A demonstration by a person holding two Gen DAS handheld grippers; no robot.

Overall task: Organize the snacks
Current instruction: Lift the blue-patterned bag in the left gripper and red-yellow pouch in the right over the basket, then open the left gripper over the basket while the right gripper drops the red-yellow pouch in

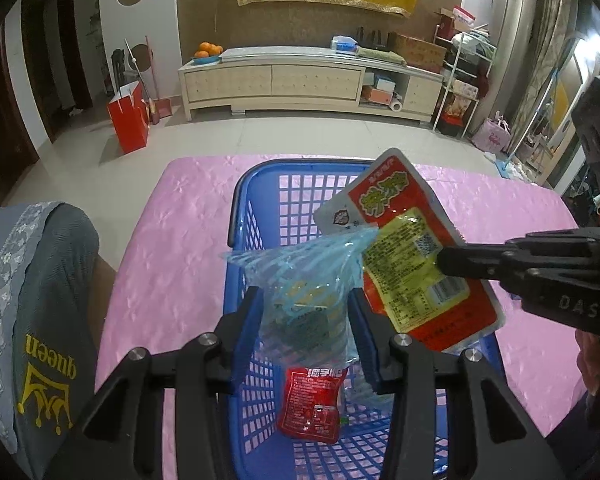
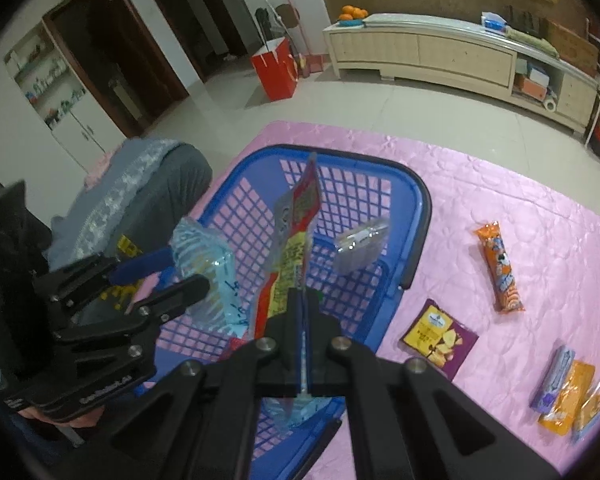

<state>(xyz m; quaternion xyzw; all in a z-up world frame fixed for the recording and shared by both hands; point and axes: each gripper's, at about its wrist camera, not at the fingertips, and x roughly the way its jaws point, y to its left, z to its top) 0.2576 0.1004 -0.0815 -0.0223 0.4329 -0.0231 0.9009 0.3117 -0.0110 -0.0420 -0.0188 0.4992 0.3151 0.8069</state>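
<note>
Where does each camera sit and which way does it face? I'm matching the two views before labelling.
Left wrist: on the left gripper, angled down into the blue basket; its fingers flank a clear blue bag, and the right gripper enters from the right.
Right wrist: on the right gripper, angled down; jaws shut on the red-yellow packet, left gripper at left.
Shared: basket, both packets, pink cloth, cabinet.

The blue basket runs off the bottom edge, its floor partly hidden behind the clear bag, whose contents are blurred.
</note>
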